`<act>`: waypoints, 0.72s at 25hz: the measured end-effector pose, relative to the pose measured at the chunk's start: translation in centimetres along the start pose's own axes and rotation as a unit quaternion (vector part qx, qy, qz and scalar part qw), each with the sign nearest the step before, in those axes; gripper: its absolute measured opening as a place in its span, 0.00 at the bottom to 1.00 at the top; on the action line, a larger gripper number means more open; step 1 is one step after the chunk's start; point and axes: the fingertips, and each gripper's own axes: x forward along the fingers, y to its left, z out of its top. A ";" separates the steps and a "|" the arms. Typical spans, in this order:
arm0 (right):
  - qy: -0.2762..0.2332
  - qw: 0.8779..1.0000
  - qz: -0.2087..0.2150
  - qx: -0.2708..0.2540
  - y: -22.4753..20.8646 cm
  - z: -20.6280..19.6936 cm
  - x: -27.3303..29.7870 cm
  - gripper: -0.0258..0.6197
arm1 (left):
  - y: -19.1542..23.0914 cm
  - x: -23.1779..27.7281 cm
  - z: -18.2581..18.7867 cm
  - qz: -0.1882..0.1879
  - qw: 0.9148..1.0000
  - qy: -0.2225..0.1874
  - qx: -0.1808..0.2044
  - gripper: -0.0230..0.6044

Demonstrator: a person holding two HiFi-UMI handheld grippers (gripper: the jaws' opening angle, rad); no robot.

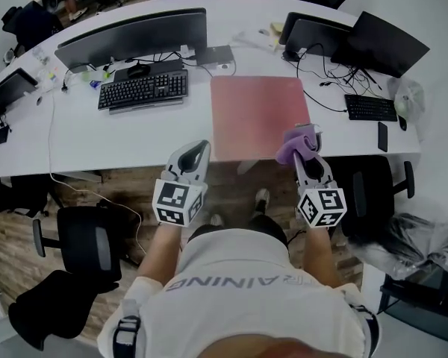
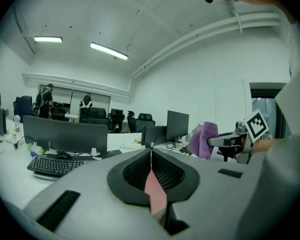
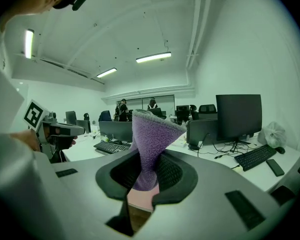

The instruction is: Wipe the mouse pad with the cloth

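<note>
A pink mouse pad [image 1: 260, 114] lies flat on the white desk [image 1: 75, 144], reaching its near edge. My right gripper [image 1: 305, 149] hovers over the pad's near right corner, shut on a purple cloth [image 1: 297, 144] that stands up between the jaws [image 3: 149, 144]. My left gripper [image 1: 194, 154] hangs just off the desk edge, left of the pad's near left corner, shut with nothing in it. In the left gripper view only a thin slit shows between the jaws, with the pad [image 2: 155, 191] behind it and the cloth [image 2: 204, 139] off to the right.
A black keyboard [image 1: 143, 89] and wide monitor [image 1: 134, 36] sit left of the pad. More monitors [image 1: 313, 32], cables, a second keyboard [image 1: 369, 107] and a phone [image 1: 382, 136] lie to the right. Office chairs [image 1: 86, 237] stand below the desk.
</note>
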 end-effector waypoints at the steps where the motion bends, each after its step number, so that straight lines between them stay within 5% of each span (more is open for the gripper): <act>1: 0.001 1.000 0.006 0.002 -0.3 0.1 0.9 0.18 | 0.4 0.6 0.2 0.006 1.000 0.001 0.000 0.09; 18: 0.014 0.993 0.114 0.029 -15.3 2.4 16.5 0.18 | 1.3 16.9 4.1 0.111 0.994 0.013 -0.011 0.09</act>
